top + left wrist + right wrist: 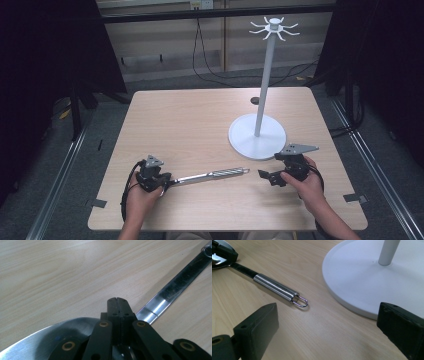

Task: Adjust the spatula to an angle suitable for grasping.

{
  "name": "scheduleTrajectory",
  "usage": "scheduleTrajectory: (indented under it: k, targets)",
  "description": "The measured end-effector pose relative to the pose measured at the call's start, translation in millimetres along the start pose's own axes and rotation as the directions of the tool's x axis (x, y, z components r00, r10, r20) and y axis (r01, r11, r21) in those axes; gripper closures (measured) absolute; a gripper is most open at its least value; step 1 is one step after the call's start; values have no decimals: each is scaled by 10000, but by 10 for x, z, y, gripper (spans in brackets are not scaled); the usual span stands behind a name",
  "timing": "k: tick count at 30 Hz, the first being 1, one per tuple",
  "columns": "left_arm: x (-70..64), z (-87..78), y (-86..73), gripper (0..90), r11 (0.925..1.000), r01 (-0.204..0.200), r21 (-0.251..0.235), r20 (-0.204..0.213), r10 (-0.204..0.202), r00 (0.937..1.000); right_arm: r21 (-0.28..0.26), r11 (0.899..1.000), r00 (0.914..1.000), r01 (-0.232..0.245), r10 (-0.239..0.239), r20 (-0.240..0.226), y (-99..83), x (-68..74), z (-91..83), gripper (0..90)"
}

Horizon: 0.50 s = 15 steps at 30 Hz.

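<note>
pinching the spoon (210,175), left gripper (159,182) lies low.

From above I see the left claw (167,181) low on the tabletop (190,115), near its front edge, with my left hand (142,197) wrapped behind it. It sits at one end of a long steel utensil (212,174) that lies flat and points right. My right claw (266,177) rests just past the utensil's free end, apart from it, aimed left. Just beyond it stands a white hook stand (260,132), its round base on the wood and its pole upright.
</note>
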State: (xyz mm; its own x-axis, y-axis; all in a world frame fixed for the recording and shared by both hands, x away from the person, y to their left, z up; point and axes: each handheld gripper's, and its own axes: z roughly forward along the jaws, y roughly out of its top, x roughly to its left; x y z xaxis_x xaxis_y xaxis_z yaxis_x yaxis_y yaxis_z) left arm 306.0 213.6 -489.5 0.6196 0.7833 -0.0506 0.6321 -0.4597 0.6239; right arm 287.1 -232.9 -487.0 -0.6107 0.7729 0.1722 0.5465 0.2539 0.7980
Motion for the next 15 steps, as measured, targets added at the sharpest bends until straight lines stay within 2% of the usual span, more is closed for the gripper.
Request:
scheduleTrajectory:
  k: [3,6,7,8,9,10,12,14,15]
  targets:
    - [-1,-10,15,829,10000,-51,6,91,51,9999,-16,10000,10000,30,-30,-19,13,-1,3,36]
    - [-2,-61,78,798,9989,-68,-474,482,91,9988,-68,10000,10000,45,-45,-8,21,-7,-18,35]
    - [-1,-79,100,772,9989,-196,-433,768,229,9968,-80,10000,10000,25,-25,23,22,-7,-28,35]
    - [0,-88,118,762,9980,-364,-513,854,407,9955,-104,9999,10000,13,-13,37,20,-12,-35,35]
    - [0,-88,118,746,9980,-364,-513,854,407,9955,-104,9999,10000,13,-13,37,20,-12,-35,35]
    - [-19,-89,139,719,9973,-510,-528,1027,562,9931,-120,9999,10000,-3,3,32,10,-22,-49,34]
    - [-61,-56,187,668,9916,-1236,-370,1354,1276,9825,-93,10000,10000,-21,22,69,3,-25,-62,34]
    - [-87,-22,206,646,9873,-1580,-191,1424,1591,9769,-140,9999,9999,-29,31,113,-5,-30,-77,34]
    - [-100,-7,220,641,9839,-1785,-74,1531,1775,9721,-122,9999,9999,-81,83,109,-8,-30,-88,34]
